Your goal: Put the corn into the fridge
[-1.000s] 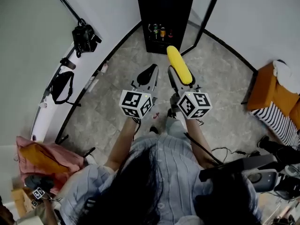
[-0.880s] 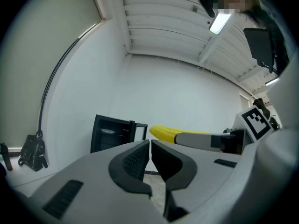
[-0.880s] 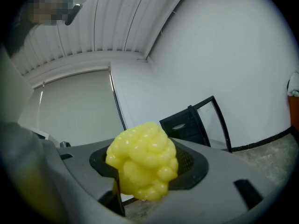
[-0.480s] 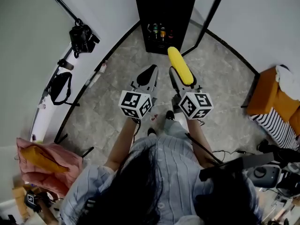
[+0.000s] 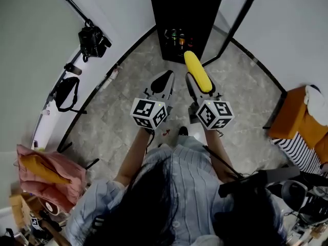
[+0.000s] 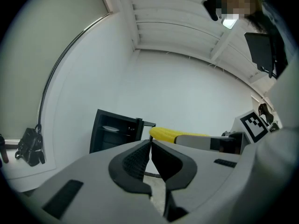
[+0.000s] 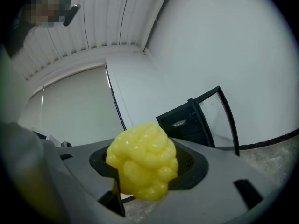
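A yellow corn cob (image 5: 198, 71) sticks forward out of my right gripper (image 5: 197, 83), which is shut on it; its knobbly tip (image 7: 142, 164) fills the middle of the right gripper view. My left gripper (image 5: 163, 81) is held beside it, shut with nothing between its pads (image 6: 140, 160). The corn (image 6: 166, 134) also shows to the right in the left gripper view. Ahead on the floor stands the small black fridge (image 5: 182, 14), its glass door (image 5: 233, 19) swung open to the right. Bottles (image 5: 178, 36) stand on its lower shelf.
A camera bag (image 5: 93, 40) and a black pouch (image 5: 65, 94) lie by the left wall. Pink and orange cloth (image 5: 43, 170) sits at lower left. An orange seat (image 5: 294, 114) with striped fabric is at right. Cables run across the grey stone floor (image 5: 118, 122).
Both grippers and the corn have come slightly nearer the fridge, which now sits a little lower and larger in the head view. The grip on the corn is unchanged.
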`<state>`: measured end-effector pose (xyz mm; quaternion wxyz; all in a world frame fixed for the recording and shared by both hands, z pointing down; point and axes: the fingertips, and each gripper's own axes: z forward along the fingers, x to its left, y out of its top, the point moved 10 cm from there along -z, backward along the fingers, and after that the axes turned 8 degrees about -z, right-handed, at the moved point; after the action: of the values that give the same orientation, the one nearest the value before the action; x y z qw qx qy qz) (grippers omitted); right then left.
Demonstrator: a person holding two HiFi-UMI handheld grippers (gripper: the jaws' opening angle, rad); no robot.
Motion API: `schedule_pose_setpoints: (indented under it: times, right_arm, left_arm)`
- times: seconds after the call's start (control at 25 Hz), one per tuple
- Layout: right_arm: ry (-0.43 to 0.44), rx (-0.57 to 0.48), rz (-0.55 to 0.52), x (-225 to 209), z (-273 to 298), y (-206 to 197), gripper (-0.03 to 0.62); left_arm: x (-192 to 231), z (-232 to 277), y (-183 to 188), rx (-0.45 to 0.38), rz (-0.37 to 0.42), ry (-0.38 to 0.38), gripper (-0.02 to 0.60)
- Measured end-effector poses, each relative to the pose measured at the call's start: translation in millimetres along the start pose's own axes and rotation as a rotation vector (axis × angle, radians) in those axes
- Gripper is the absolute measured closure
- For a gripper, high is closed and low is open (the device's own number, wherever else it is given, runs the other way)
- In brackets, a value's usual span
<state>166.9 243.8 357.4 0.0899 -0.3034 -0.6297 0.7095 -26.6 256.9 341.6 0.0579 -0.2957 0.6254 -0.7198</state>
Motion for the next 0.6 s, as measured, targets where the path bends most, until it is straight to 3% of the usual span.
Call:
schedule_pose_setpoints:
  times: [0.6]
  right_arm:
    - [0.067,0.028,0.033,-35,33,5,0.333]
  left_arm:
    - [0,38,0,-0.002,0.006,0.053,0.560]
